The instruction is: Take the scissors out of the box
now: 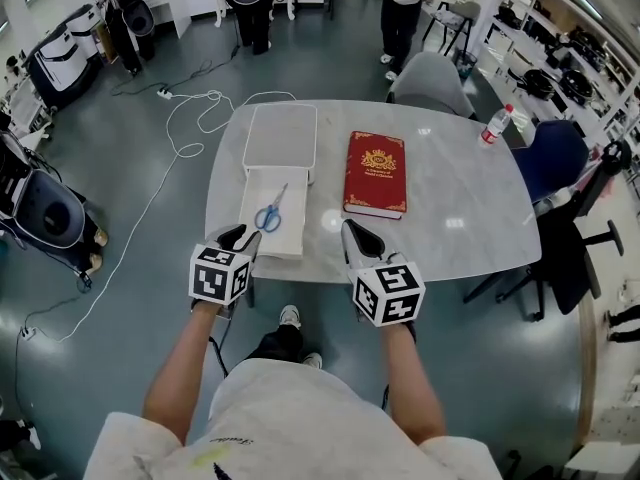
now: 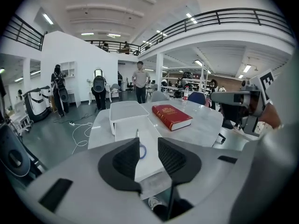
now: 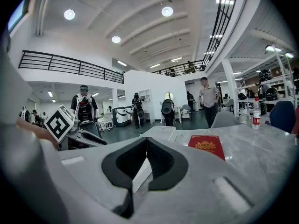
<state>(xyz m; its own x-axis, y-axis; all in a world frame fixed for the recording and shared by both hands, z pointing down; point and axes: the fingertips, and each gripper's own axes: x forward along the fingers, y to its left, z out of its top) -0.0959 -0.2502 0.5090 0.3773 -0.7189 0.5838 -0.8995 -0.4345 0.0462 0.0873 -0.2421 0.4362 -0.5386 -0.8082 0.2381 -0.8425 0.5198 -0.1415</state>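
The left gripper (image 1: 240,236) holds its fingers narrowly apart; the right gripper (image 1: 358,240) has them closed, empty. The scissors (image 1: 268,214) lie flat in the box (image 1: 287,236), so a pinch may slip or drag it.

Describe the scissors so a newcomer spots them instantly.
Find the pale table, then the open white box at its near edge, left of the red book. The scissors lie inside it: blue handles, the only coloured thing on the white.

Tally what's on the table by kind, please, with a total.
Scissors: 1
White box: 1
White lid: 1
Red book: 1
Water bottle: 1
Total: 5
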